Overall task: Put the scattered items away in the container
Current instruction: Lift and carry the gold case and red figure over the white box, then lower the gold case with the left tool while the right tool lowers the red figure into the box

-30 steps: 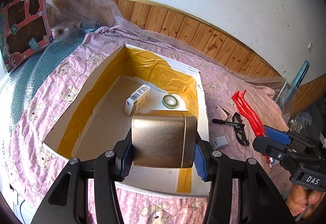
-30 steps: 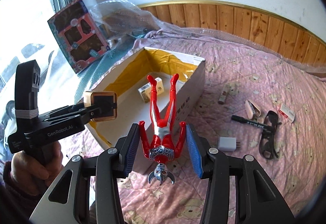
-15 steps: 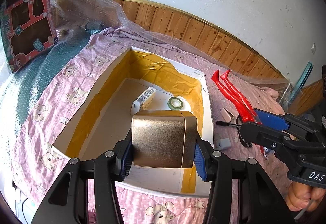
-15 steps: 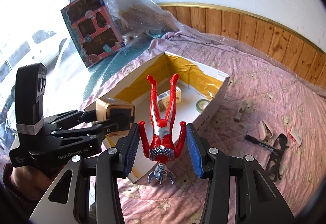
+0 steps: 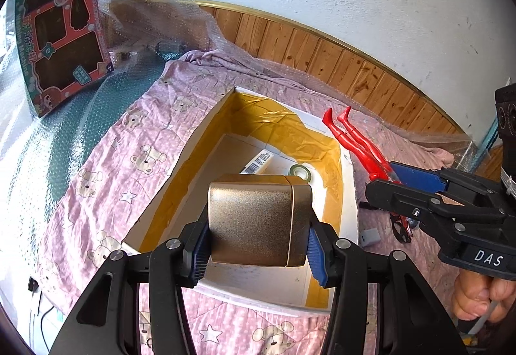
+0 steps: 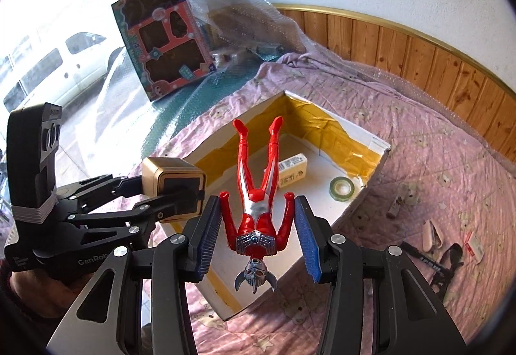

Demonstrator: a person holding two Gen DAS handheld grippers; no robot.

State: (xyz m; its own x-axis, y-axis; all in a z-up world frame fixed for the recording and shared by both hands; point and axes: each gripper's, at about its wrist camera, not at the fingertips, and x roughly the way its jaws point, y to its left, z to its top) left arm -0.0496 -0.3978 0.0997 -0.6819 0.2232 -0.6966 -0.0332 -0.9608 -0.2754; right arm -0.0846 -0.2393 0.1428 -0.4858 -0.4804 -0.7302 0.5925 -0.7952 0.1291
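Closest to me, the left tool (image 5: 258, 240) is clamped on a gold box (image 5: 254, 222), its blue pads (image 5: 198, 253) pressed against the box's two sides, holding it level above the near end of the open cardboard box (image 5: 350, 193). From the other side, the same gold box shows at the tip of that tool, just over the container's near-left rim.

The right tool (image 6: 258, 235) grips a red and silver toy figure (image 6: 258, 193) by its arms, the pads tight on either side. The figure hangs head toward the camera, legs pointing away over the container's floor. In the left view its red legs stick out above the container's right wall.

The cardboard box lies on a pink quilt (image 5: 106, 180) printed with bears; its inner walls are lined with yellow tape. On its floor lie a small cream carton (image 6: 292, 172) with a barcode and, just beside it, a green tape roll (image 6: 342, 188).

On the quilt to the right of the container, still out, are a small grey adapter (image 5: 369, 237), a black pen (image 6: 421, 256), dark glasses (image 6: 448, 264), a pale case (image 6: 430, 235) and a white and red packet (image 6: 474, 248).

Farther off, a toy package (image 6: 164, 45) leans by the window, with bubble wrap (image 6: 245, 16) bunched against the wood-panelled wall (image 6: 419, 51).
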